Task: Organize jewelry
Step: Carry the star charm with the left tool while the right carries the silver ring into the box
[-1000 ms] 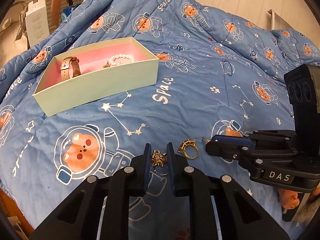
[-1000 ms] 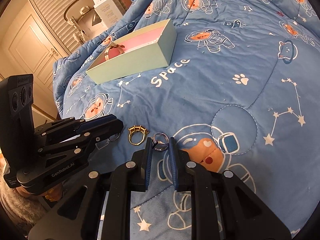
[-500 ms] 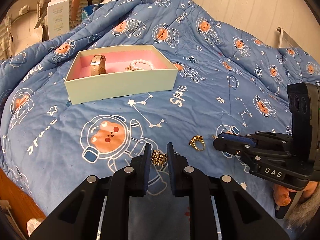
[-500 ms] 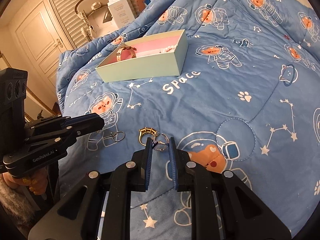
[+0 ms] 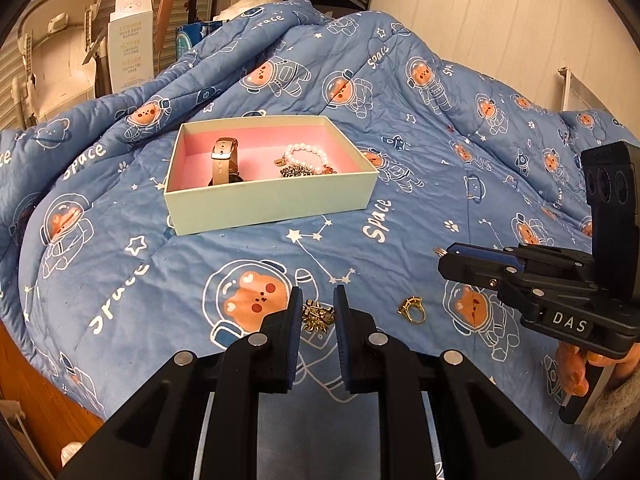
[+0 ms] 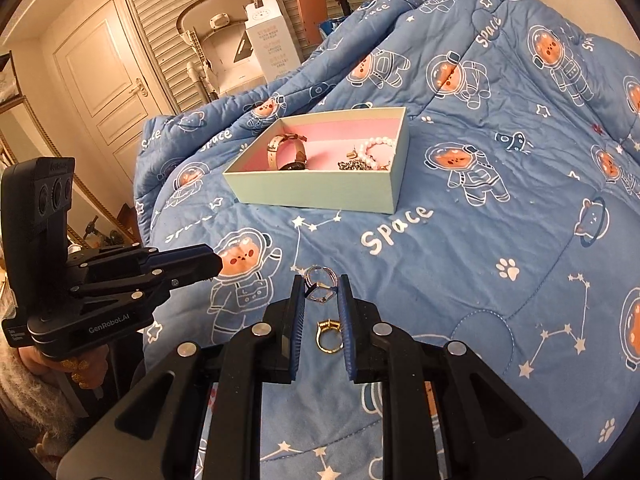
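Note:
A pale green box (image 5: 276, 204) with a pink lining sits on the blue space-print quilt; it also shows in the right wrist view (image 6: 320, 194). It holds a watch (image 5: 225, 160), a pearl bracelet (image 5: 306, 154) and a dark chain. My left gripper (image 5: 317, 312) is shut on a gold brooch (image 5: 318, 315), lifted off the quilt. My right gripper (image 6: 320, 292) is shut on a silver ring (image 6: 319, 286), also lifted. A gold ring (image 5: 412, 309) lies on the quilt between the grippers; in the right wrist view it (image 6: 329, 336) lies below my fingers.
The quilt (image 5: 400, 92) rises in folds behind the box. A tall white carton (image 5: 130, 44) and a folded white frame stand at the back left. The bed's wooden edge (image 5: 36, 396) runs along the lower left. A door (image 6: 108, 92) is far left.
Both grippers have risen from the quilt, each carrying its piece, and the box now sits more centred and closer in both views. The gold ring stayed on the quilt.

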`<move>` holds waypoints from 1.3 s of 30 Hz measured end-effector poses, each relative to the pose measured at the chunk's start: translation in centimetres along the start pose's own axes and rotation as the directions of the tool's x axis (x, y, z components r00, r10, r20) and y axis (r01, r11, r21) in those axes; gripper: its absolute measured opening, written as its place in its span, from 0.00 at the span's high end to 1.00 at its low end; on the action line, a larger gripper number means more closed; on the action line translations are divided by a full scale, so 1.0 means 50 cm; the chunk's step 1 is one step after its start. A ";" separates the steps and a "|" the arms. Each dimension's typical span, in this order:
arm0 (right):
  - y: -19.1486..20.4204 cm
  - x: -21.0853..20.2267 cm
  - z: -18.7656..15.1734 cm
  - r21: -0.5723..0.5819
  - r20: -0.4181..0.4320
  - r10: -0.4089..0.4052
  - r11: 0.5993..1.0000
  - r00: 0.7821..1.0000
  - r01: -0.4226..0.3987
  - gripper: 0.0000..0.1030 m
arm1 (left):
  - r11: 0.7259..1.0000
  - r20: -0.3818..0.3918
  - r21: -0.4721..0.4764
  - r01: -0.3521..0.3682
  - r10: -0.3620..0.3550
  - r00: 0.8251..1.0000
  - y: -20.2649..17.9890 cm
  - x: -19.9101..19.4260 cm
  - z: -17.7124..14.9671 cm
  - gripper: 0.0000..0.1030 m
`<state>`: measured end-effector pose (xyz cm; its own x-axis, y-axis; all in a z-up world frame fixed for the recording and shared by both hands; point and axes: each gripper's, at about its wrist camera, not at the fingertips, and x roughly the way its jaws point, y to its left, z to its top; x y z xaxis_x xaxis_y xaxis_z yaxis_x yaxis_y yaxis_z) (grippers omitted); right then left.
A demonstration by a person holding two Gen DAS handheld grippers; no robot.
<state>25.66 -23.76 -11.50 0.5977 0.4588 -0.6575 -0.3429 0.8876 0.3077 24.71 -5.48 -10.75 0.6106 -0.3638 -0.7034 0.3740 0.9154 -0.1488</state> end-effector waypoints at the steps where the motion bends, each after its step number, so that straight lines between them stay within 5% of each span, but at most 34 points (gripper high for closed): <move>1: 0.004 0.001 0.008 -0.011 0.006 0.006 1.000 1.000 -0.006 0.83 | 1.000 0.003 -0.001 0.002 -0.002 1.000 0.004 -0.001 0.004 0.85; 15: 0.029 0.061 0.159 -0.125 0.014 -0.015 0.992 1.000 0.017 0.83 | 1.000 0.034 -0.022 0.020 -0.019 0.999 0.077 0.023 0.117 0.85; 23: -0.005 0.125 0.245 -0.080 -0.057 0.015 0.997 0.998 -0.020 0.83 | 0.996 0.003 -0.043 0.077 -0.077 0.997 0.098 0.066 0.188 0.85; 39: -0.074 0.285 0.328 0.045 -0.260 0.023 0.999 0.965 -0.012 0.83 | 0.997 -0.134 0.030 0.067 -0.062 0.989 0.076 0.199 0.238 0.85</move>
<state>47.36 -19.84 -10.72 0.3808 0.4527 -0.8063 -0.3168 0.8831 0.3462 40.49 -7.68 -10.05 0.4870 -0.3938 -0.7796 0.4346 0.8835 -0.1748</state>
